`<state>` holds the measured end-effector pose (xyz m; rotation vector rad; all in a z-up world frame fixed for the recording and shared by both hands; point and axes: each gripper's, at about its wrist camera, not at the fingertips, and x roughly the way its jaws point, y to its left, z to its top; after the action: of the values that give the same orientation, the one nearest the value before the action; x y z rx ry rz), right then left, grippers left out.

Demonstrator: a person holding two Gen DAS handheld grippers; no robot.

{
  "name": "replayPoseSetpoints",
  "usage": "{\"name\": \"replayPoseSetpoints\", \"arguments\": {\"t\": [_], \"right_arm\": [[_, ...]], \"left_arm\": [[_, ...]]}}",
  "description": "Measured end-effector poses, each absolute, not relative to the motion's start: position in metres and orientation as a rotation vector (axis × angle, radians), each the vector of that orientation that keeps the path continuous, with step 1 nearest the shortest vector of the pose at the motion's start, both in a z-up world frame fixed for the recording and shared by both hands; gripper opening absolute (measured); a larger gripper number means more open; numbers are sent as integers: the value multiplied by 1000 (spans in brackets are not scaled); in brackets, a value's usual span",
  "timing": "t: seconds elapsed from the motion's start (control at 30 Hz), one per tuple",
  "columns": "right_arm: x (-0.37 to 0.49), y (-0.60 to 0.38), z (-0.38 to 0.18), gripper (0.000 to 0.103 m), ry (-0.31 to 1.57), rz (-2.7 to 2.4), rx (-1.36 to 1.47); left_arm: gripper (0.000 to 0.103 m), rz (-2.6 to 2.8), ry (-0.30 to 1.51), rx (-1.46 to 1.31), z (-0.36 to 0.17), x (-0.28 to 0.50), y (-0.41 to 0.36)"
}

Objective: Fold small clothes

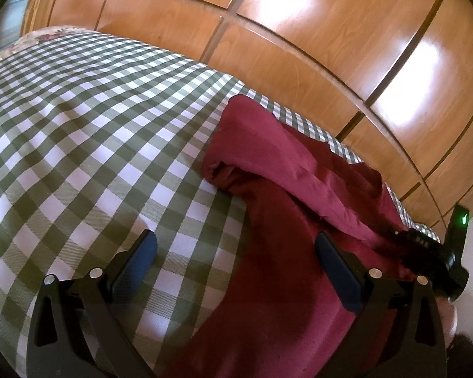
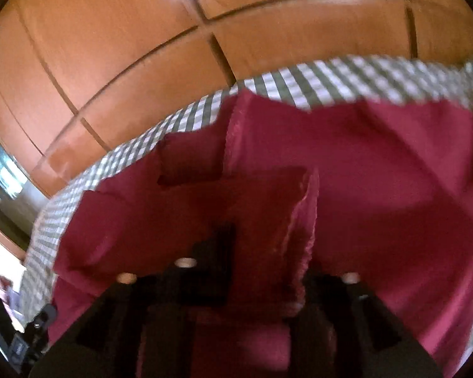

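The maroon garment (image 1: 268,163) lies rumpled along the bed's (image 1: 78,119) far edge. The left gripper (image 1: 236,252) hangs open and empty; the right gripper (image 2: 261,252) pinches a raised fold. Folding appears mid-way; next, that fold likely needs laying flat.

Left wrist camera is looking forward and down past its fingers (image 1: 142,252), sitting close over the checked bed cover (image 1: 78,119). Right wrist camera is tilting down too, hanging nearer still, the maroon garment (image 2: 378,173) filling the space beyond its fingers (image 2: 220,245). Both are sharing garment, cover and wooden panelling (image 1: 299,47) ahead.
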<state>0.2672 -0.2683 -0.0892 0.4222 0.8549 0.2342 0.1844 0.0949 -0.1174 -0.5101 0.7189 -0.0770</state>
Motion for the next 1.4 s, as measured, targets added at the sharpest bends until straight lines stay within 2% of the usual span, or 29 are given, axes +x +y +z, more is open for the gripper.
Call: {"name": "replayPoseSetpoints", "arguments": {"t": [0.07,0.13,0.3,0.37,0.53,0.77,1.0,1.23,1.3,1.37,1.4], "right_arm": [[258,-275,-86,65,815,255,463],[244,-283,-79,73,757,246,491],[222,-325,-76,72,728,184,643],[215,-350,-77,68,722,142,700],[207,-404,-71,64,692,36,683],[197,-497,-78,65,643,-184,748],[194,-588,-103,64,537,-301,1019],[213,-650,-112,63,463,-413,1159],[217,-661,-112,60,461,-416,1164],[225,-668,-113,46,495,-424,1138],[233,-669,-115,44,534,-435,1106]], "left_arm": [[99,-78,719,-510,-117,184,95],[99,-79,718,-511,-117,184,95],[99,-78,719,-510,-117,184,95],[99,-78,719,-510,-117,184,95],[99,-78,719,-510,-117,184,95],[99,-74,724,-503,-118,184,94],[99,-67,731,-489,-119,185,93],[99,-59,742,-469,-120,187,90],[99,-57,744,-466,-121,188,90],[99,-54,746,-461,-121,188,89],[99,-52,747,-457,-121,189,89]]}}
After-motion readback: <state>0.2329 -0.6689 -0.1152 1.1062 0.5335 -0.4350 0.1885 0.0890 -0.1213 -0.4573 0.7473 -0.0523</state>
